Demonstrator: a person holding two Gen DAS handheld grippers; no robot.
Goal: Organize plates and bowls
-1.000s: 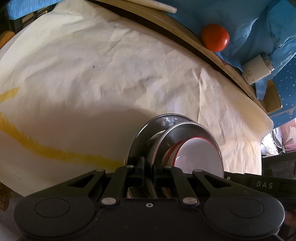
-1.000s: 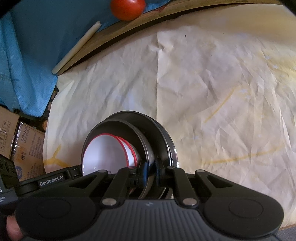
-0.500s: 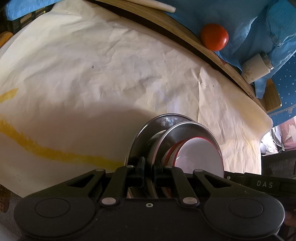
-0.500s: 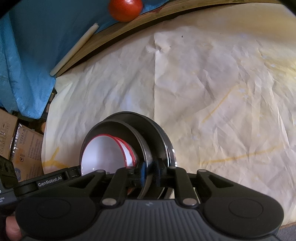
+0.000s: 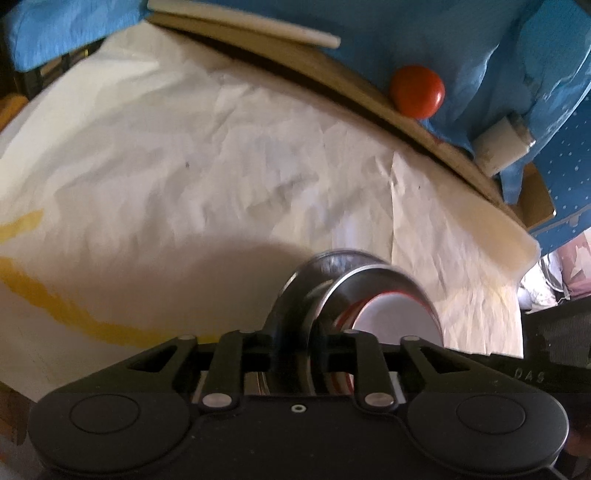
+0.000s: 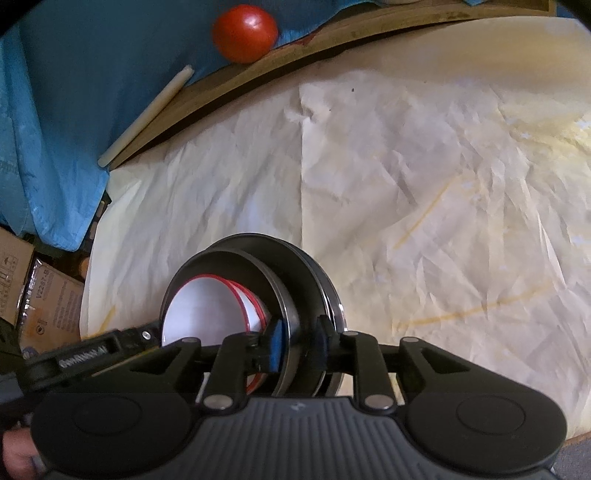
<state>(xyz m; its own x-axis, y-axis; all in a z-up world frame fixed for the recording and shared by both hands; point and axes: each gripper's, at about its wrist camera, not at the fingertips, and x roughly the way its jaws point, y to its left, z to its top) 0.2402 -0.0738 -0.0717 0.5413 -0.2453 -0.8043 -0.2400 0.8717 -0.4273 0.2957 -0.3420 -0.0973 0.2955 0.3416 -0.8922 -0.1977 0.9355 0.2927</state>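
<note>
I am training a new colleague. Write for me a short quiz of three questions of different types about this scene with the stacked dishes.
1. True or false: the white bowls with red rims sit inside the steel bowl.
2. Multiple choice: where does the red tomato lie? A) in the bowls B) on the blue cloth beyond the wooden edge C) on the cream paper
3. Fill in: the rim that both the left gripper and the right gripper straddle belongs to the ____ stack.

Key: 1 true; 2 B; 3 steel dish. The jaws of both grippers are opening, with the rim between them.
</note>
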